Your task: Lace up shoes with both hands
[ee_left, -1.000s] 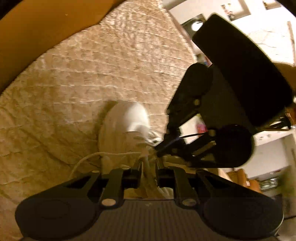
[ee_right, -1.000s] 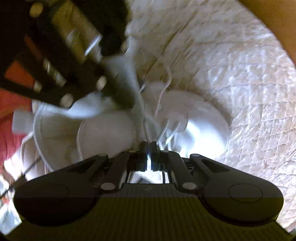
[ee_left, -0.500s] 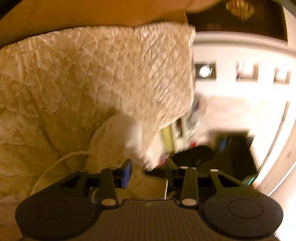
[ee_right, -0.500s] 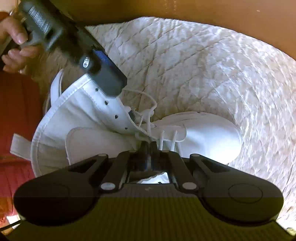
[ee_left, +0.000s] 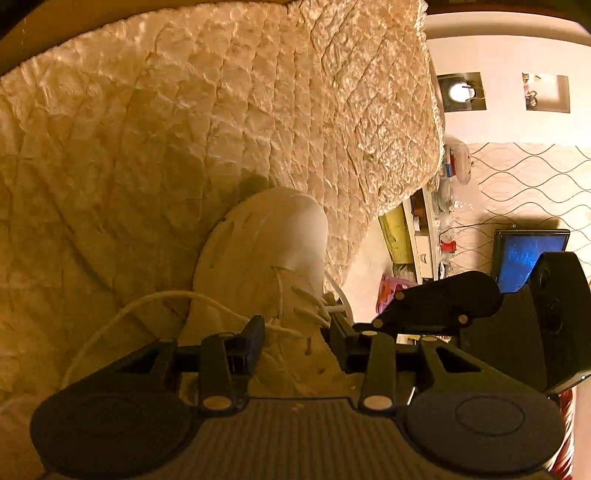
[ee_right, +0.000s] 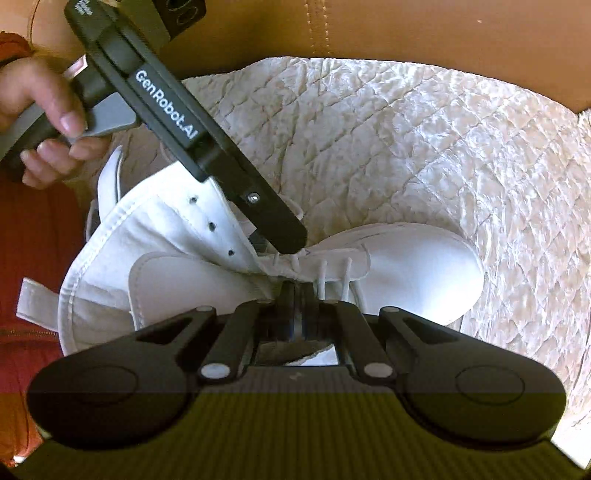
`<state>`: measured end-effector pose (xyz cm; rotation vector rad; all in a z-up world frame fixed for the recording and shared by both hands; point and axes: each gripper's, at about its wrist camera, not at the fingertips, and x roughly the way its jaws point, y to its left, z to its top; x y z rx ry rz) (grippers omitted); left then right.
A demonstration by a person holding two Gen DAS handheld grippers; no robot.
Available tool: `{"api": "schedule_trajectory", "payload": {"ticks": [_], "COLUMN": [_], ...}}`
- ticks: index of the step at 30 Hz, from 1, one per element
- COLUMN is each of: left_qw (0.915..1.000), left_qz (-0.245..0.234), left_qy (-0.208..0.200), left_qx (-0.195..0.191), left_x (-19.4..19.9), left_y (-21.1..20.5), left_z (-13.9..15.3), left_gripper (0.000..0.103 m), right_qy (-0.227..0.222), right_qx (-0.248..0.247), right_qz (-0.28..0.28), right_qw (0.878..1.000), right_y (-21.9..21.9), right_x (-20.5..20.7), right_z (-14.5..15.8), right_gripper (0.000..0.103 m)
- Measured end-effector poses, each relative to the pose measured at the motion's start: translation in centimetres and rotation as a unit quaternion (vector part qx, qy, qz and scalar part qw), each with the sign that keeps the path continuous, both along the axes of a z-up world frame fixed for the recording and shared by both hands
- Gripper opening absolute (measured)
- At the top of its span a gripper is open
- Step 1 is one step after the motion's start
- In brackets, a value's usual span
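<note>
A white high-top shoe (ee_right: 413, 266) lies on its side on a quilted cream cover, toe to the right. My right gripper (ee_right: 295, 306) is shut at the eyelet row, with the white shoelace (ee_right: 345, 277) running into its fingers. My left gripper (ee_right: 286, 238) reaches in from the upper left, its tip over the eyelets. In the left wrist view the left gripper (ee_left: 297, 332) stands open over the shoe (ee_left: 266, 251), and a loose loop of lace (ee_left: 155, 299) passes its left finger (ee_left: 255, 332). The right gripper (ee_left: 376, 325) touches in from the right.
The quilted cover (ee_right: 406, 147) spreads under and beyond the shoe, with a brown padded backing (ee_right: 369, 29) behind it. A hand (ee_right: 48, 118) holds the left gripper's handle over red clothing (ee_right: 33, 240). Off the cover's edge are a shelf (ee_left: 421, 236) and a blue screen (ee_left: 528, 254).
My left gripper opened, let go of the lace and swung to the shoe's far side. The right gripper stayed shut at the eyelets. The shoe's collar now shows more fully.
</note>
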<state>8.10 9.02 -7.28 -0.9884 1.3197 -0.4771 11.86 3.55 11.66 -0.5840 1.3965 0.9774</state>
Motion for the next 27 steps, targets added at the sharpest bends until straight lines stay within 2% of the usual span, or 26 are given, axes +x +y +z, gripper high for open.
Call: {"api": "schedule_trajectory", "payload": {"ticks": [6, 9, 11, 14, 15, 18, 19, 21, 25, 27], "left_qw": [0.9987, 0.9972, 0.9974, 0.9985, 0.9986, 0.9985, 0.9984, 0.9982, 0.9987, 0.9925], "left_qz": [0.032, 0.046, 0.041, 0.027, 0.023, 0.020, 0.019, 0.018, -0.004, -0.034], "left_qy": [0.038, 0.056, 0.057, 0.047, 0.045, 0.038, 0.040, 0.042, 0.009, -0.056], "left_qx": [-0.014, -0.018, -0.019, 0.005, 0.015, 0.035, 0.036, 0.039, 0.050, 0.103], "left_x": [0.0, -0.3, -0.3, -0.3, -0.3, -0.1, -0.2, -0.4, -0.6, -0.5], "left_y": [0.5, 0.8, 0.4, -0.1, -0.3, -0.5, -0.5, -0.5, -1.1, -1.8], "left_z": [-0.1, -1.1, -1.1, -0.3, 0.0, 0.6, 0.6, 0.6, 1.7, 3.4], "left_gripper": [0.043, 0.043, 0.043, 0.041, 0.036, 0.012, 0.007, 0.005, 0.003, 0.003], "right_qy": [-0.004, -0.009, -0.012, -0.014, -0.015, -0.016, -0.017, -0.018, -0.019, -0.020], "right_qx": [0.012, 0.016, 0.017, 0.019, 0.019, 0.019, 0.020, 0.021, 0.027, 0.032], "right_qz": [-0.004, -0.001, 0.003, 0.006, 0.006, 0.008, 0.008, 0.008, 0.005, -0.001], "right_qw": [1.000, 1.000, 1.000, 1.000, 1.000, 1.000, 1.000, 1.000, 0.999, 0.999], "right_y": [-0.4, -0.4, -0.3, -0.4, -0.4, -0.5, -0.6, -0.6, -0.8, -1.1], "right_x": [0.0, -0.3, -0.5, -0.7, -0.8, -0.9, -1.0, -1.0, -1.2, -1.2], "right_z": [0.2, 0.4, 0.5, 0.6, 0.6, 0.6, 0.6, 0.7, 0.7, 0.7], "right_gripper": [0.006, 0.006, 0.006, 0.006, 0.006, 0.006, 0.006, 0.006, 0.006, 0.006]}}
